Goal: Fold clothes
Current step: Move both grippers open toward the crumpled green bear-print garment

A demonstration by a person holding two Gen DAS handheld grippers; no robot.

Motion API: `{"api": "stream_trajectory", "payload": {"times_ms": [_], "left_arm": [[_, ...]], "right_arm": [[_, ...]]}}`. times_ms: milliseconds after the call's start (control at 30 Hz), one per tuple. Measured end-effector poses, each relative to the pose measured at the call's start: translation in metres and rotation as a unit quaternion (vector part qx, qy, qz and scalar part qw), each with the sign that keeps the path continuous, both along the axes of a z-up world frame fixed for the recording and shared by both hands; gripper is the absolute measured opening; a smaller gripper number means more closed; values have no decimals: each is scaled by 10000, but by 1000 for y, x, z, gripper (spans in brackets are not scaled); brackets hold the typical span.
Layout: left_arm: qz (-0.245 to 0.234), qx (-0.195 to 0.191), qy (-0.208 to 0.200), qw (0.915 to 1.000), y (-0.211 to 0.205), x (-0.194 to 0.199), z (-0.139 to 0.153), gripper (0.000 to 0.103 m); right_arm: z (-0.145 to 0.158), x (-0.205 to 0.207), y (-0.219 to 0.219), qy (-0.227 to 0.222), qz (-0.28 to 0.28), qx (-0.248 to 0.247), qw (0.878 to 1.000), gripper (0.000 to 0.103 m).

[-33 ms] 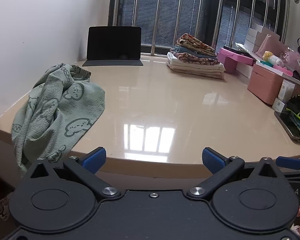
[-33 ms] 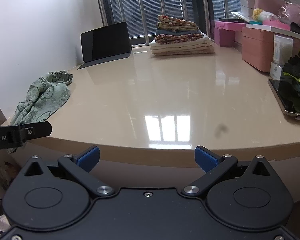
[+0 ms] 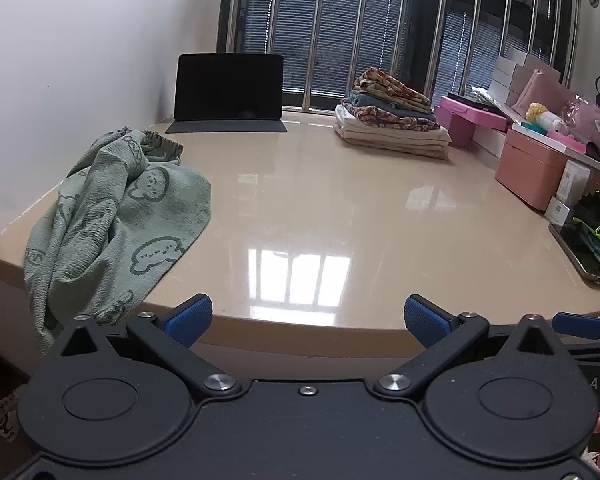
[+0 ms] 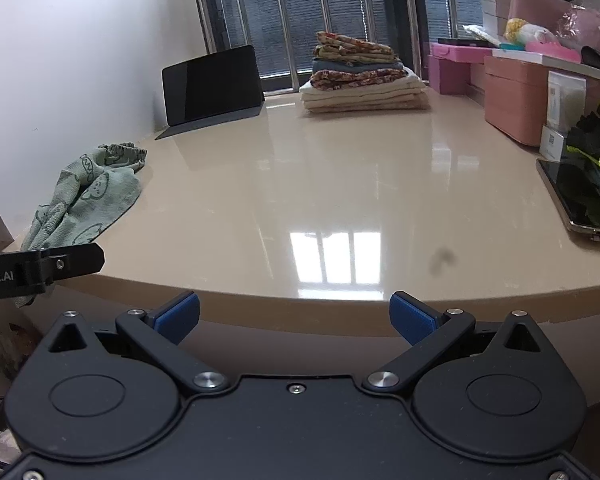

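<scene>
No change is evident; left gripper (image 3: 308,322) and right gripper (image 4: 294,318) hold fingers spread, empty, off the beige table's (image 3: 340,208) near edge; crumpled green bear-print cloth (image 3: 112,216) drapes its left edge; folded stack (image 3: 392,124) occupies the far edge.

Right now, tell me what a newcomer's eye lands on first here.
A crumpled green cloth with bear prints slumps over the glossy beige table's near-left edge. At the far side, a neat stack of folded clothes sits right of a dark propped tablet. Both grippers' blue-padded jaws hang open, empty.
</scene>
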State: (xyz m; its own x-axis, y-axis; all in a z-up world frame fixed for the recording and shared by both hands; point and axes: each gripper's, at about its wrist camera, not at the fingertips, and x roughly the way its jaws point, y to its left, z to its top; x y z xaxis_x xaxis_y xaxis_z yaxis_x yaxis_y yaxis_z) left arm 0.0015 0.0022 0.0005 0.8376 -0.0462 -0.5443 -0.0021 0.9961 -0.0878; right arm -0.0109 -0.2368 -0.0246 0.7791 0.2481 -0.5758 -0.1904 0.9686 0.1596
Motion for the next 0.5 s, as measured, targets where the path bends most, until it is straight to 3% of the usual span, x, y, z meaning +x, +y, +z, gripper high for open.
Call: {"api": "stream_trajectory", "payload": {"times_ms": [500], "left_arm": [[95, 55, -22, 9999, 3, -2, 4, 103]], "right_arm": [[5, -4, 6, -108, 62, 98, 9999, 103]]}}
